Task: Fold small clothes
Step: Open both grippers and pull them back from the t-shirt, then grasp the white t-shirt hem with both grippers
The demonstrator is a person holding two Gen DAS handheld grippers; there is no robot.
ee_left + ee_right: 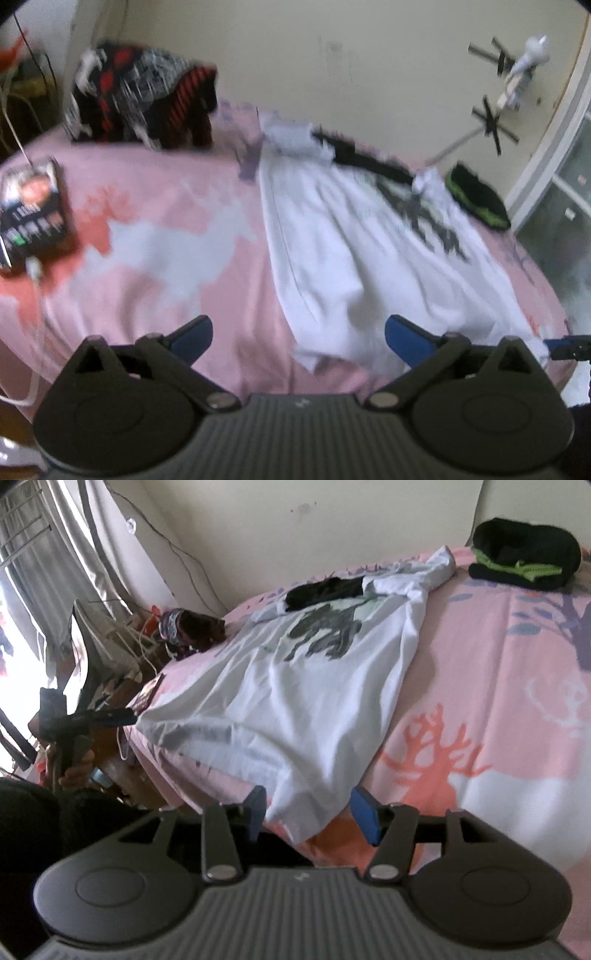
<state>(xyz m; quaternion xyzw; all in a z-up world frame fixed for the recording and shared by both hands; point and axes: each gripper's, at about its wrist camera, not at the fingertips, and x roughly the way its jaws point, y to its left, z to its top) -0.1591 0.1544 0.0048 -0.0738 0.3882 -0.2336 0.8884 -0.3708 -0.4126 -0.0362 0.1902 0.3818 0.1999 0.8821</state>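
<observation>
Blue-padded fingers of the right gripper [308, 818] stood apart around the hem corner of a white printed cotton T-shirt [295, 686], not pinching it. It lay spread on the pink patterned bedsheet [498, 686]. Over the sheet, the left gripper [297, 334] gaped wide and empty.

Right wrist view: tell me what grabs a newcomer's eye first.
A white T-shirt with a dark print lies spread across the pink bedsheet, its near hem corner between the open right claw. A folded black and green garment sits at the far right corner.
</observation>
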